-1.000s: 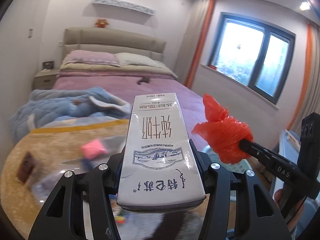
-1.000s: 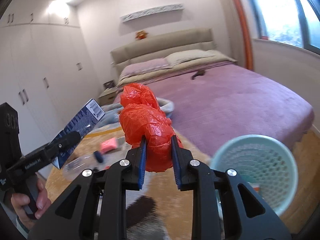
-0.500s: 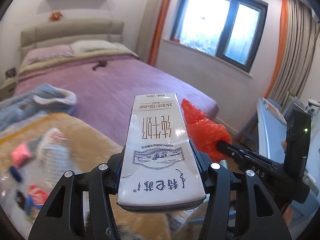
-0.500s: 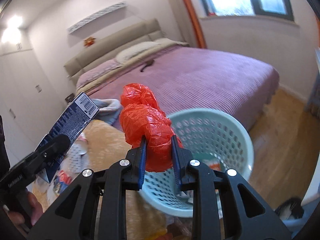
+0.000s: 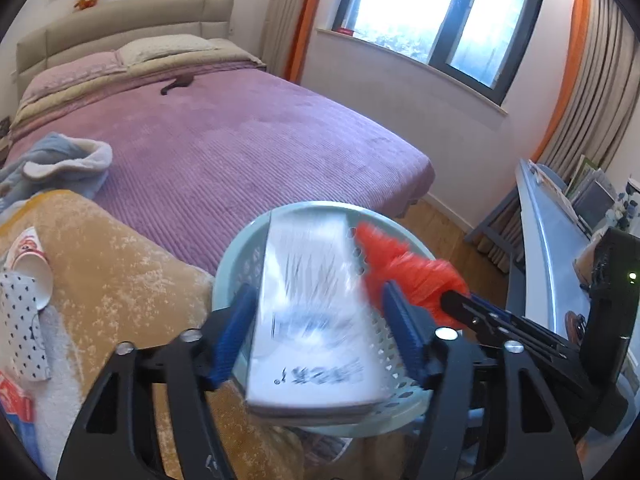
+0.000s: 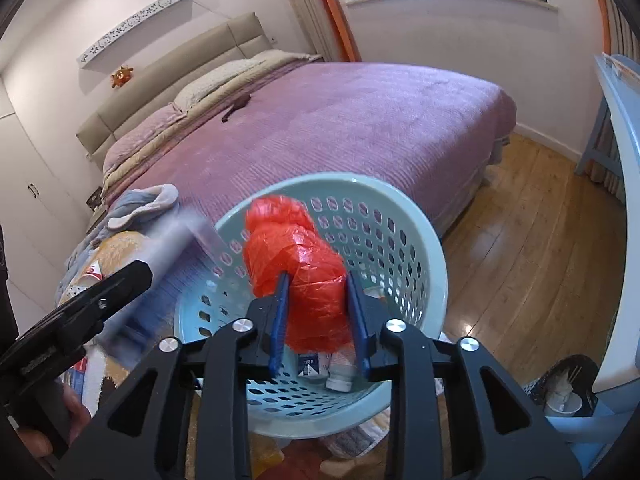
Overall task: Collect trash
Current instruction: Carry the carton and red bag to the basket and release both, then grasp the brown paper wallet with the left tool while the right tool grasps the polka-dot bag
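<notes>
A blurred milk carton [image 5: 316, 312] is seen between the spread fingers of the left hand-held gripper [image 5: 320, 320] over the pale green laundry basket [image 6: 416, 216], whose contents, a small bottle [image 6: 340, 376] and a box [image 6: 310, 365], are shown only by the right wrist view, where the red plastic bag [image 6: 304, 276] sits between the parted fingers of the right hand-held gripper [image 6: 318, 320].

Print on the carton [image 5: 316, 312] is smeared by motion blur and unreadable; lettering on the small box [image 6: 309, 365] in the basket [image 6: 416, 216] is too small.
</notes>
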The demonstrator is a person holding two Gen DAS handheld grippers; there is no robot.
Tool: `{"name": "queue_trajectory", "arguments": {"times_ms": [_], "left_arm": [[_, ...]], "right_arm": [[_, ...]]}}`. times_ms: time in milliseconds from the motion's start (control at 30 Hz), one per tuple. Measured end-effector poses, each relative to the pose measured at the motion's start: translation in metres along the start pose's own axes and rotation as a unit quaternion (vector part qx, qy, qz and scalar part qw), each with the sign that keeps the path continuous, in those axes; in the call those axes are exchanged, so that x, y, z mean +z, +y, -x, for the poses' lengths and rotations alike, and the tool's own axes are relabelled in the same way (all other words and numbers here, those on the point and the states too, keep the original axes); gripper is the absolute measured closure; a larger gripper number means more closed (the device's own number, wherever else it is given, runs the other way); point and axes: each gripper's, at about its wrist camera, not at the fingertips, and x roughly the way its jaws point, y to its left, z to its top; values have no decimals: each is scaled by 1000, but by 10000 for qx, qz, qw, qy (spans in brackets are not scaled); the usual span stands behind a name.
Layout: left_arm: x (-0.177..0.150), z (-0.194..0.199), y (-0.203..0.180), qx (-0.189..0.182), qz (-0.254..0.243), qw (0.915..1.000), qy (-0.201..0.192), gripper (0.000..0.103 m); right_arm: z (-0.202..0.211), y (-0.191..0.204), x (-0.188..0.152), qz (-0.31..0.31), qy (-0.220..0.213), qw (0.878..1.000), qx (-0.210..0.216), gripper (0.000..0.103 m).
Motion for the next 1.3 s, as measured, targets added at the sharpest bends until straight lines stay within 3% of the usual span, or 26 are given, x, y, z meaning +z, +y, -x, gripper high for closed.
{"name": "queue_trajectory", "arguments": {"times_ms": [67, 100, 133, 433, 800, 1100, 1300], "left_arm": [[-2, 3, -2, -13, -19, 10000, -34, 30], [-3, 6, -1, -8, -43, 10000, -76, 28], [-4, 9, -2, 23, -57, 9999, -102, 28], [-8, 49, 5, 18, 74, 9990, -451, 28], [-14, 141, 47, 341, 438, 9909, -1230, 28], [-41, 227, 124, 1249, 891, 9724, -1756, 28], [-73, 274, 194, 2001, 1431, 9509, -1879, 28]], "right_arm": [[-3, -2, -1, -55, 50, 10000, 31, 69], [-3, -3, -2, -83, 58, 9999, 48, 59], [-4, -6, -2, -96, 58, 9999, 77, 54], [18, 16, -6, 119, -120, 9989, 440, 55], [60, 112, -23, 1057, -531, 9846, 1288, 52], [66, 200, -43, 1774, -661, 9646, 1834, 42], [43, 253, -58, 2095, -432, 9570, 1960, 42]]}}
